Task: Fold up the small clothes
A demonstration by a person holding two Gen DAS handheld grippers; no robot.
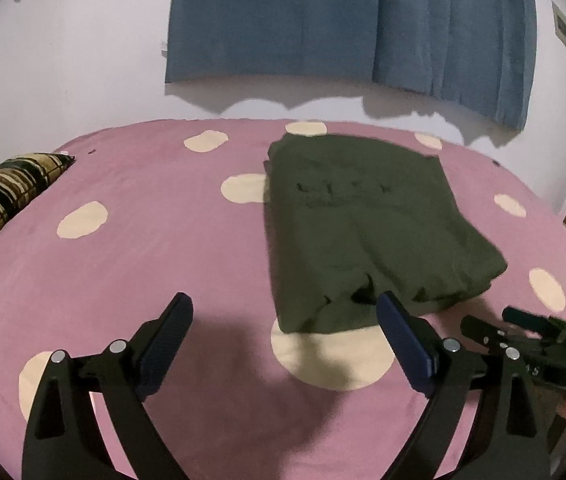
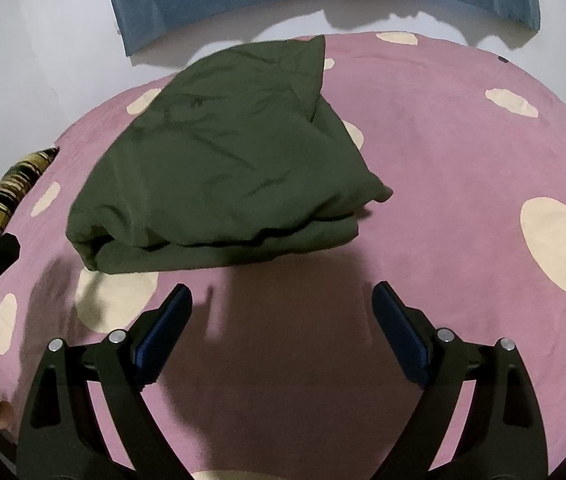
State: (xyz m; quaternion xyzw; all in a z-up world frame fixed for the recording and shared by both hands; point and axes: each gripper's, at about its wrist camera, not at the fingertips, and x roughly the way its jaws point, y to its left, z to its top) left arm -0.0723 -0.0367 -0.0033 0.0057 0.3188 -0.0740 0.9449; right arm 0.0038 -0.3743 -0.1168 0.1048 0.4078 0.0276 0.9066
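The left gripper is nearest, its jaws spread wide with nothing between them. One blue pad sits just beside the near edge of the folded green garment, which lies ahead and a little to the right on the pink bedsheet with cream spots. The right gripper also has its jaws spread and empty; in its view the garment lies ahead, apart from the pads, a bit to the left. A striped pillow rests at the far left, and a blue curtain hangs behind
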